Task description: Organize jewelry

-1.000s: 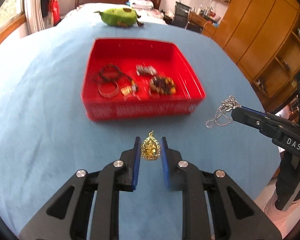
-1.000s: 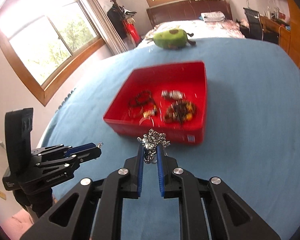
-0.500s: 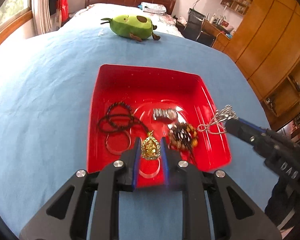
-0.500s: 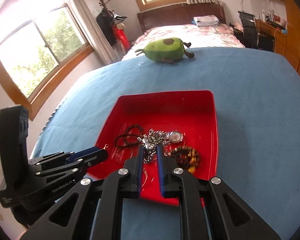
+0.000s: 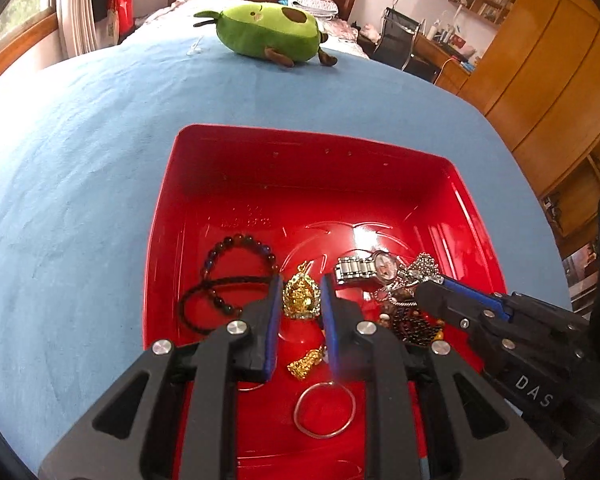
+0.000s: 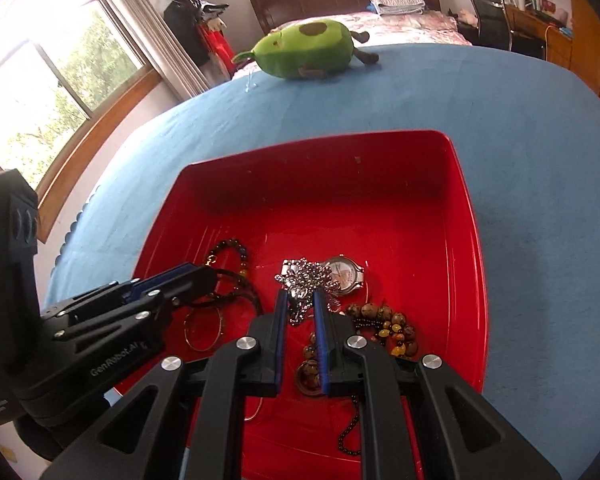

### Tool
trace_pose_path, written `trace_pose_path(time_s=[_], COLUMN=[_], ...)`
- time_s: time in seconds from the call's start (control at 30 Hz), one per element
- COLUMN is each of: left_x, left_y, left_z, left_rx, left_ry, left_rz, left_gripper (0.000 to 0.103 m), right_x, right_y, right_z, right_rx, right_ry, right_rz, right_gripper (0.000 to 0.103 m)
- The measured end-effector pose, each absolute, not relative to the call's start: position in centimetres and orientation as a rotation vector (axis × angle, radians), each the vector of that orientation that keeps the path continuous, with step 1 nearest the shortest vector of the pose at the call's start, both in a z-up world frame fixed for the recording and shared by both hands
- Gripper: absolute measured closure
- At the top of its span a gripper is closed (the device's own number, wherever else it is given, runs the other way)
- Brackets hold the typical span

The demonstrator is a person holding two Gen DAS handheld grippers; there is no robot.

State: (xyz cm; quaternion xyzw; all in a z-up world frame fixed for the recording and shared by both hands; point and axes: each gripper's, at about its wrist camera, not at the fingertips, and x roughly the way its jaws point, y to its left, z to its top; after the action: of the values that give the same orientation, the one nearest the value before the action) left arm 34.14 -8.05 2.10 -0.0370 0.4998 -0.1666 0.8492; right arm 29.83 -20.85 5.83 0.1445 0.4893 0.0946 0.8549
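Note:
A red tray [image 5: 316, 148] [image 6: 468, 216] sits on the blue cloth. My left gripper [image 5: 299, 292] is shut on a gold pendant [image 5: 300, 295] and holds it over the tray's near left part. My right gripper [image 6: 299, 304] is shut on a silver chain [image 6: 306, 280], held over the tray beside a silver watch [image 6: 346, 274] [image 5: 370, 270]. The right gripper shows in the left wrist view [image 5: 432, 290], and the left gripper in the right wrist view [image 6: 204, 274]. In the tray lie a dark bead bracelet [image 5: 236, 248], amber beads [image 6: 392, 326], a small gold charm [image 5: 306, 362] and a thin ring [image 5: 325, 410].
A green avocado plush toy [image 5: 268, 34] [image 6: 306, 50] lies on the blue cloth behind the tray. Wooden wardrobes [image 5: 560, 80] stand at the right. A window [image 6: 40, 88] is at the left. A bed and desk chair are behind the table.
Both grippers have moved forward from in front of the tray to over it, and lower, still carrying the gold pendant and the silver chain.

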Motion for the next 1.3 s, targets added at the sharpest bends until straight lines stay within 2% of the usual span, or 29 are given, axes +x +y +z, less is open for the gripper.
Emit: trace_pose_path(time_s=[0.3, 0.33, 0.37, 0.43, 0.63, 0.9, 1.07, 1.2, 1.3], left_x=[34.0, 34.1, 34.0, 33.5, 31.6, 30.2, 29.9, 29.6, 29.1], left_y=[-8.5, -8.4, -8.2, -7.6, -6.4, -5.9, -5.5, -5.0, -4.4], left_z=[2.1, 2.2, 2.4, 3.6, 6.7, 8.5, 8.5, 8.4, 8.4], left_rx=[-0.053, -0.051, -0.05, -0.049, -0.069, -0.053, -0.026, -0.023, -0.029], left_ry=[1.052, 1.051, 1.044, 0.978, 0.908, 0.886, 0.889, 0.892, 0.886], left_rz=[-0.338, -0.325, -0.304, -0.274, -0.279, -0.244, -0.211, -0.194, -0.184], left_gripper=[0.083, 0.07, 0.046, 0.038, 0.038, 0.036, 0.02, 0.018, 0.015], right_x=[29.9, 29.9, 29.8, 29.1, 27.0, 27.0, 26.7, 26.2, 25.7], right_y=[-20.2, -20.1, -20.1, -20.1, -21.2, -21.2, -21.4, -21.9, -22.1], right_z=[5.6, 5.6, 5.9, 6.9, 10.1, 10.5, 10.2, 10.3, 10.3], right_rx=[0.273, 0.252, 0.242, 0.224, 0.245, 0.245, 0.24, 0.246, 0.243], right_ry=[1.049, 1.059, 1.062, 1.024, 0.929, 0.921, 0.929, 0.926, 0.921], right_rz=[0.199, 0.181, 0.162, 0.16, 0.164, 0.157, 0.14, 0.125, 0.112], right_gripper=[0.088, 0.081, 0.066, 0.065, 0.065, 0.063, 0.046, 0.044, 0.035])
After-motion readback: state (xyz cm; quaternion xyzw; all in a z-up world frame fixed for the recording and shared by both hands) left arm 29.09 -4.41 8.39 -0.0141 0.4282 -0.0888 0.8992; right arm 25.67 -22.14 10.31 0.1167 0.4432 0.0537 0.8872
